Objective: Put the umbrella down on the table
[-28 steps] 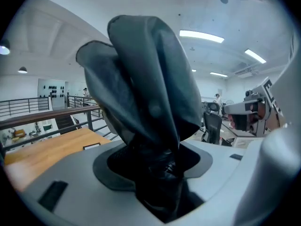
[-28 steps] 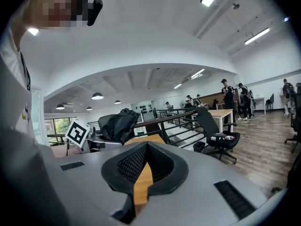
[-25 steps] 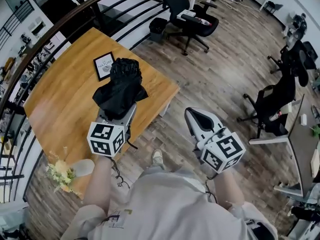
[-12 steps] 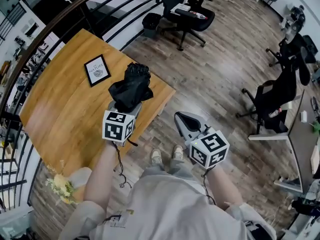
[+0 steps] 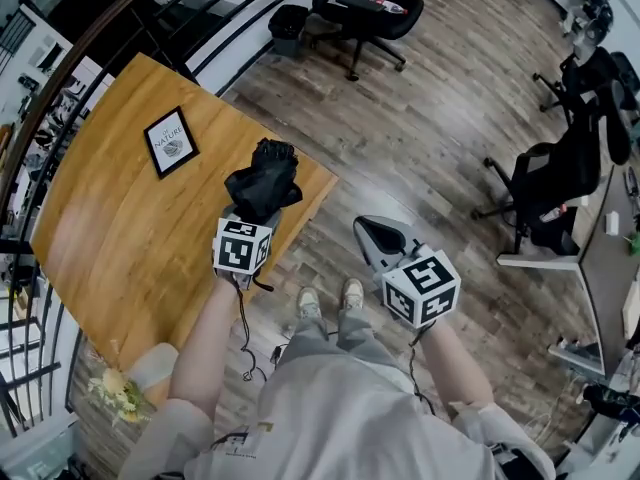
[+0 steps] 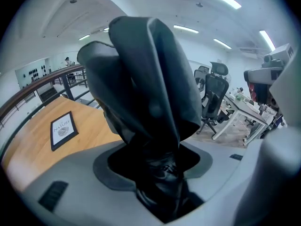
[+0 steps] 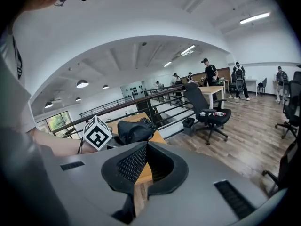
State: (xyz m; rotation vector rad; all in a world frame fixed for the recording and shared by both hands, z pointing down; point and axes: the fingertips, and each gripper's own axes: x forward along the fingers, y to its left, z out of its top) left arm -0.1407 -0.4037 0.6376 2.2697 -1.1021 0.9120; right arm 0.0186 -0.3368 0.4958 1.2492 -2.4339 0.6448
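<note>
A folded black umbrella is held over the near right corner of the wooden table, in the head view. My left gripper is shut on its lower end, and the fabric bulges up past the jaws. In the left gripper view the umbrella fills the middle, wedged between the jaws, which hide its handle end. Whether it touches the tabletop I cannot tell. My right gripper hangs over the floor to the right of the table, shut and empty. The right gripper view shows the umbrella off to the left.
A framed picture lies on the table behind the umbrella. Flowers stand at the near left edge. A black railing runs behind the table. Office chairs stand on the wood floor beyond and to the right.
Both grippers have sunk lower. The left one has carried the umbrella down toward the table's near right corner and tipped it more steeply. The right gripper stays shut.
</note>
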